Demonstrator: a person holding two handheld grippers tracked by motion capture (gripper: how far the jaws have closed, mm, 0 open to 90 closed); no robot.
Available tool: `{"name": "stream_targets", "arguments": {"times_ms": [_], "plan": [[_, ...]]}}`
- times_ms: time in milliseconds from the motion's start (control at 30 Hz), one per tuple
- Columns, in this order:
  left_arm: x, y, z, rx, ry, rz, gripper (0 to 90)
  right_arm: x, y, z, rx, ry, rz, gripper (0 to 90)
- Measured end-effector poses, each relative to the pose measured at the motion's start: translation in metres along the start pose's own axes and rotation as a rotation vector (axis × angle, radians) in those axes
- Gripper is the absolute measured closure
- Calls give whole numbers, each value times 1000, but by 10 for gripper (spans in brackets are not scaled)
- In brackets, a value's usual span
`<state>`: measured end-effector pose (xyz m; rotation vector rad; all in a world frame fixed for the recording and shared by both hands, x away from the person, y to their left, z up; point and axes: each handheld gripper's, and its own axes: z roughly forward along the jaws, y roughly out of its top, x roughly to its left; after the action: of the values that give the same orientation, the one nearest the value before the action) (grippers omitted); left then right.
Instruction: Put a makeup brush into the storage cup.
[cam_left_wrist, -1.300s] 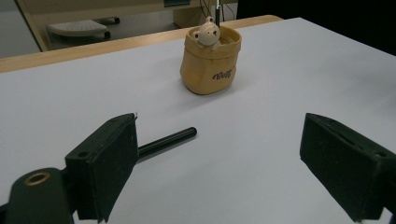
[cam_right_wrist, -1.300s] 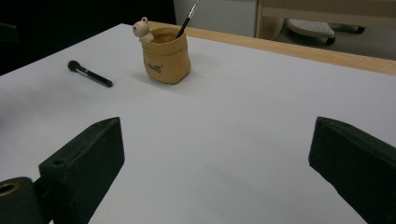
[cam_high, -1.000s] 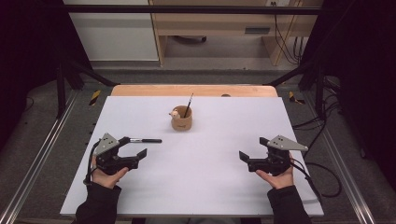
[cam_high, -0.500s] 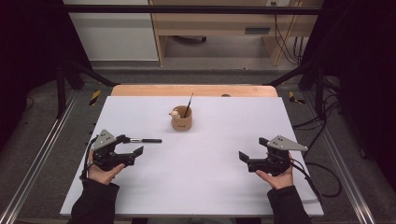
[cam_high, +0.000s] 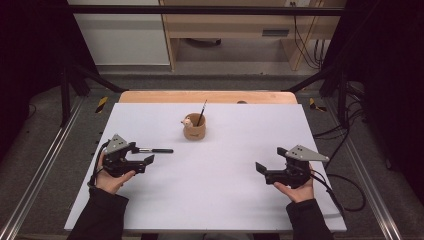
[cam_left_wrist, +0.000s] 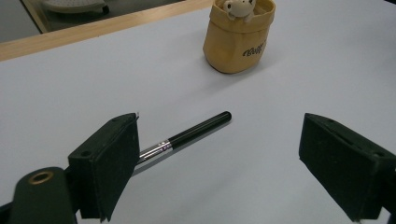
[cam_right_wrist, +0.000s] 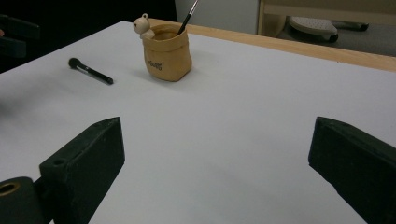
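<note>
A black-handled makeup brush (cam_high: 156, 150) lies flat on the white table (cam_high: 220, 200), left of a small tan pot (cam_high: 194, 130) with a bear figure on its rim. A thin brush (cam_high: 202, 111) stands in the pot. My left gripper (cam_high: 142, 154) is open beside the lying brush. In the left gripper view the brush (cam_left_wrist: 198, 131) lies between the jaws, its head hidden behind the left jaw, and the pot (cam_left_wrist: 238, 42) is beyond. My right gripper (cam_high: 270, 159) is open over bare table at the right. Its view shows the pot (cam_right_wrist: 167, 55) and the lying brush (cam_right_wrist: 91, 71) farther off.
A wooden strip (cam_high: 207, 97) runs along the table's far edge. Metal rails (cam_high: 40, 175) flank the table, and cables (cam_high: 345, 180) trail off to the right. Beyond the table stands a wooden desk (cam_high: 235, 25) on grey floor.
My left gripper has moved slightly forward and left, closer to the lying brush. The brush, the pot and my right gripper have stayed in place.
</note>
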<state>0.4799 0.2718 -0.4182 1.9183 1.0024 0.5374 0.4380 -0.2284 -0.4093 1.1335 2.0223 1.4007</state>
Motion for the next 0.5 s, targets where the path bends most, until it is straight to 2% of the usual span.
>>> {"name": "stream_targets", "arguments": {"times_ms": [333,500], "plan": [[2,5,3,25,-14,20,119,0,0,1,4,0,-2,42],[4,13,4,61,-12,65,120,0,0,1,4,-2,0,43]]}}
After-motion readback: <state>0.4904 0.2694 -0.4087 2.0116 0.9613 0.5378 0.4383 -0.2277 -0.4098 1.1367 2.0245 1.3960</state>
